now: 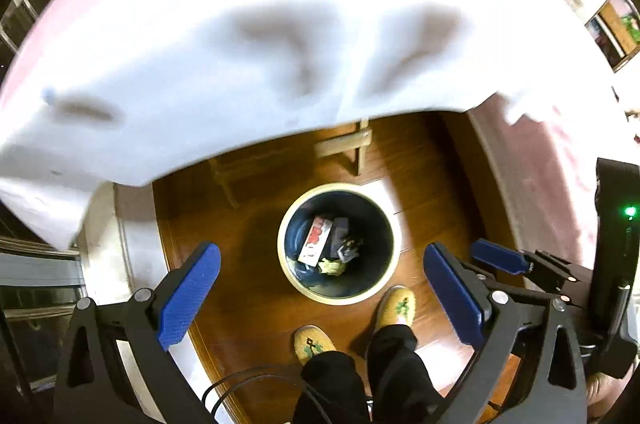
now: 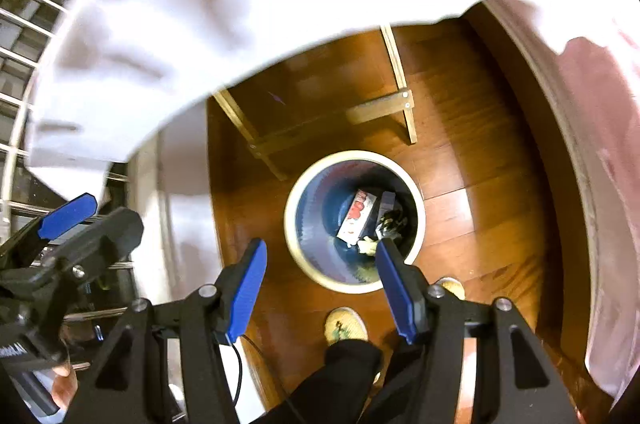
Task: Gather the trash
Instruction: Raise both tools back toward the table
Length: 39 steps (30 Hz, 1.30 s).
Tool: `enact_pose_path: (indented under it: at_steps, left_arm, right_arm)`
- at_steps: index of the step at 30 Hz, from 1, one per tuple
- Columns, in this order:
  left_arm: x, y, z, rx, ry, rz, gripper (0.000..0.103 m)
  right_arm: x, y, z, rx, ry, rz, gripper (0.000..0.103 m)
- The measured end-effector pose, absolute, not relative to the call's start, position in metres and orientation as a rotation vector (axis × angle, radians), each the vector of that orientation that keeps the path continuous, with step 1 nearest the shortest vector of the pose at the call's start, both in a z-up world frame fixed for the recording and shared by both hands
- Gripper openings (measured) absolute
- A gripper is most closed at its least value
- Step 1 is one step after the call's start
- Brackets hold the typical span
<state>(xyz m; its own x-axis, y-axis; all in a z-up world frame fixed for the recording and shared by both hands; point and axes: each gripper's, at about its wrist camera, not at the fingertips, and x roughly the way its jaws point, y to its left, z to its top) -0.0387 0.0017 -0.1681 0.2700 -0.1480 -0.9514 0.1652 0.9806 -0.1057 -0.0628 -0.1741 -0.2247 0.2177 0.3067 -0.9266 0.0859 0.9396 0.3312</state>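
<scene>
A round trash bin with a cream rim (image 1: 282,244) (image 2: 290,220) stands on the wooden floor far below both grippers. Inside lie a white-and-red box (image 1: 316,238) (image 2: 356,216), dark scraps and a yellowish crumpled piece (image 1: 332,266). My left gripper (image 1: 322,250) hangs above the bin, its blue pads spread wide with nothing between them. My right gripper (image 2: 320,244) is open too and holds nothing. Each gripper shows at the edge of the other's view: a right finger (image 1: 500,260) and a left finger (image 2: 68,214).
A blurred white tablecloth (image 1: 280,43) (image 2: 200,3) hangs over the table edge above the bin. The table's wooden legs and crossbar (image 2: 380,111) stand just behind the bin. A person's feet in yellow slippers (image 1: 396,304) (image 2: 346,324) stand in front of it.
</scene>
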Motion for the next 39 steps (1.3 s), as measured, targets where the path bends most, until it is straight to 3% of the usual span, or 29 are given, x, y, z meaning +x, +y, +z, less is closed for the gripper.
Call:
enact_pose_path:
  at_steps: [10,19,25,29,32,34,36,39]
  left_arm:
    - [-0.048,0.028,-0.013,-0.073,1.072,-0.275,0.101]
    - [-0.027,0.029,0.071,-0.074,0.918,-0.292,0.101]
    - [0.004,0.02,0.095,-0.055,0.87,-0.254,0.101]
    - [0.043,0.006,0.091,-0.079,0.911,-0.257,0.101]
    - [0.078,-0.008,0.084,-0.054,0.921,-0.211,0.1]
    - [0.102,-0.016,0.078,-0.049,0.93,-0.181,0.095]
    - [0.135,-0.025,0.07,-0.069,0.954,-0.154,0.084]
    - [0.183,-0.038,0.058,-0.113,1.008,-0.13,0.08]
  right_arm:
    - [-0.082,-0.173,-0.084,0.312,1.165,0.166,0.057]
    - [-0.058,-0.177,-0.001,0.213,0.986,0.173,0.057]
    - [-0.02,-0.19,0.026,0.191,0.921,0.156,0.057]
    - [0.023,-0.204,0.036,0.186,0.894,0.154,0.07]
    - [0.067,-0.217,0.039,0.193,0.881,0.166,0.071]
    - [0.099,-0.229,0.038,0.199,0.877,0.177,0.071]
    - [0.133,-0.239,0.033,0.206,0.884,0.189,0.071]
    - [0.186,-0.253,0.024,0.219,0.924,0.192,0.071]
